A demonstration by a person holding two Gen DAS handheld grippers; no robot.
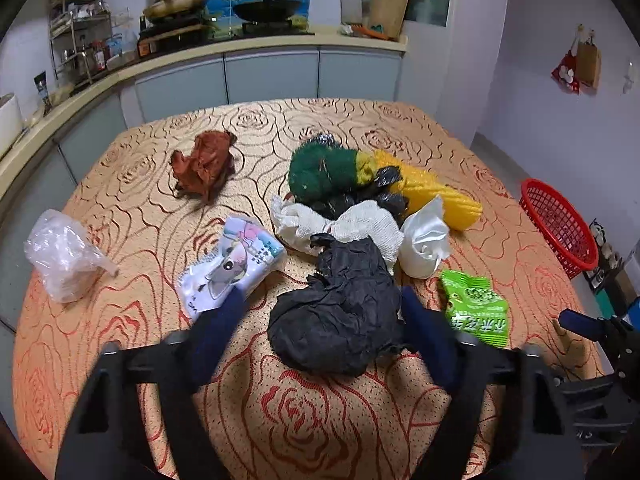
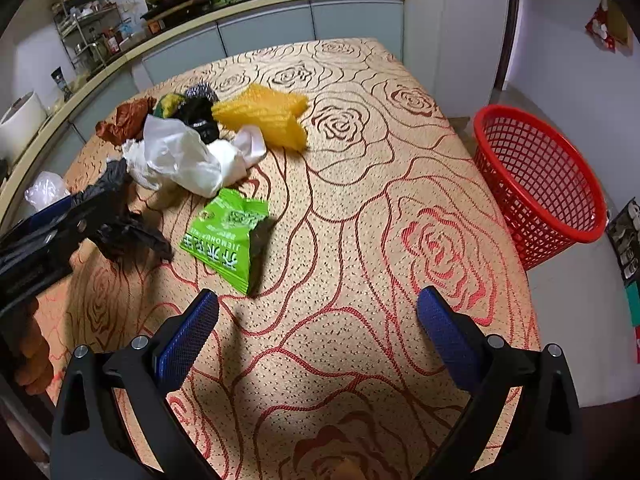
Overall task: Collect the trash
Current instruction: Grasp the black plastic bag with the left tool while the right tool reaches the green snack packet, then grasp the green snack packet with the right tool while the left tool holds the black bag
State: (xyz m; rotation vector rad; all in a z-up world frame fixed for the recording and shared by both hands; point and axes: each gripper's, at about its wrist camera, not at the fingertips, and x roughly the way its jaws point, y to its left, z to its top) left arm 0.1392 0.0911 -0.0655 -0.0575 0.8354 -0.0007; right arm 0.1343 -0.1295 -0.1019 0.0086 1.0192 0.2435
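Note:
Trash lies on a rose-patterned table [image 1: 320, 420]. My left gripper [image 1: 324, 312] is open, its fingers on either side of a crumpled black bag [image 1: 336, 320], which also shows in the right wrist view [image 2: 128, 232]. A green snack packet [image 1: 476, 308] lies to its right, and in the right wrist view [image 2: 228, 232]. My right gripper [image 2: 318, 312] is open and empty above bare cloth, short of the packet. A red basket [image 2: 540, 184] stands beside the table's right edge; it also shows in the left wrist view [image 1: 560, 224].
Further trash: a printed packet [image 1: 232, 264], a clear plastic bag [image 1: 64, 256], brown crumpled paper [image 1: 204, 164], white cloth [image 1: 340, 228], a white bag [image 1: 424, 240], a yellow net [image 1: 436, 192] and a green scourer [image 1: 324, 172]. A kitchen counter [image 1: 240, 52] runs behind.

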